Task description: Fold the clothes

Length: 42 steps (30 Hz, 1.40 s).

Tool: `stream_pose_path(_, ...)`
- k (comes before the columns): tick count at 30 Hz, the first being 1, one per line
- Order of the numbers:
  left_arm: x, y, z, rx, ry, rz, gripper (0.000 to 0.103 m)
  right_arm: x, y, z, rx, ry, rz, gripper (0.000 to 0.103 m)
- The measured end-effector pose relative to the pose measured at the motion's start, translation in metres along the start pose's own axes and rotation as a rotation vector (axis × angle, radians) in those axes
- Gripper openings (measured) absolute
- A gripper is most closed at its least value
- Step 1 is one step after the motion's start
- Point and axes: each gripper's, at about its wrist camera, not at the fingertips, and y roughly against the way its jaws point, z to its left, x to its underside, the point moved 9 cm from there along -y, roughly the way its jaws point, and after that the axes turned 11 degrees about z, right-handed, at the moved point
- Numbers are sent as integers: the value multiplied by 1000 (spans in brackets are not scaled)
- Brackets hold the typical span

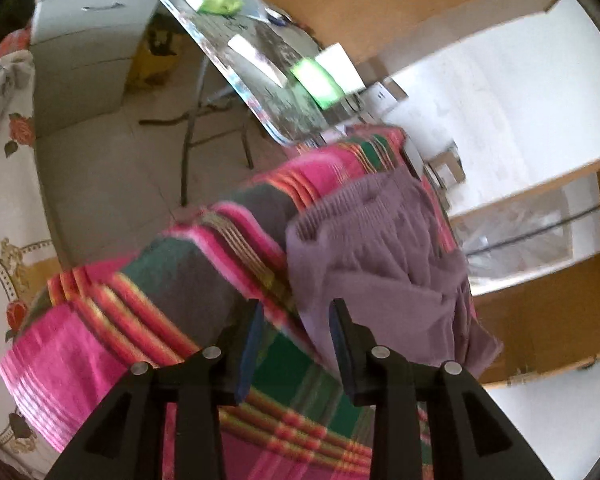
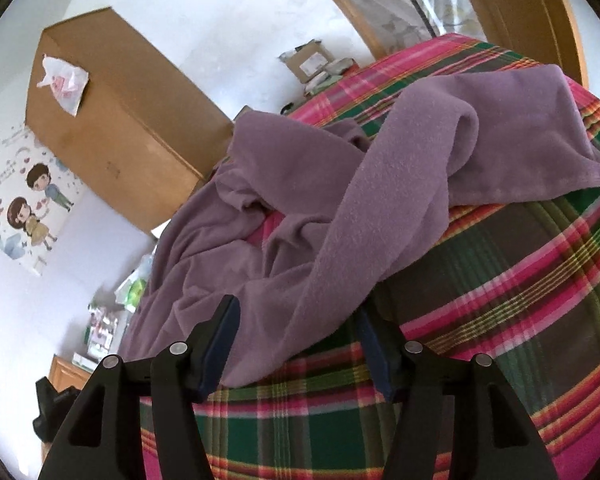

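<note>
A bright plaid blanket [image 2: 500, 300] in pink, green and grey, crossed by thin yellow and orange stripes, covers the surface on which everything lies; what is under it cannot be told. On the blanket lies a crumpled purple fleece garment [image 2: 300, 208], bunched in loose folds, with one long part trailing towards the right wrist camera. In the left wrist view the same garment shows a gathered, ribbed band at its upper edge.

Behind the blanket stands a large brown cardboard box [image 2: 112, 128] against a white wall, with a thin plastic bag [image 2: 66, 86] on it. A cartoon poster [image 2: 28, 204] of two children hangs on the wall. A folding tabletop [image 1: 260, 76] with a glossy patterned cover carries green packets and papers.

The right gripper [image 2: 298, 344] hangs with its fingers wide apart, the trailing end of the garment between them but not pinched. The left gripper [image 1: 296, 332] is also parted, at the garment's lower edge, clamping nothing.
</note>
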Motion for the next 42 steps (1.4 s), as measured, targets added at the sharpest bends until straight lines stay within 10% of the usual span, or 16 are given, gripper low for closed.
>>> stream_pose_path(9, -10, -18, -17, 27, -38, 38, 25, -3, -6, -1, 47, 11, 7, 11)
stream_pose_path(13, -10, -17, -24, 9, -78, 26, 8, -7, 7, 1, 30, 10, -24, 8)
stream_pose_path(42, 66, 12, -26, 75, -83, 53, 7, -12, 103, -49, 52, -19, -138, 7)
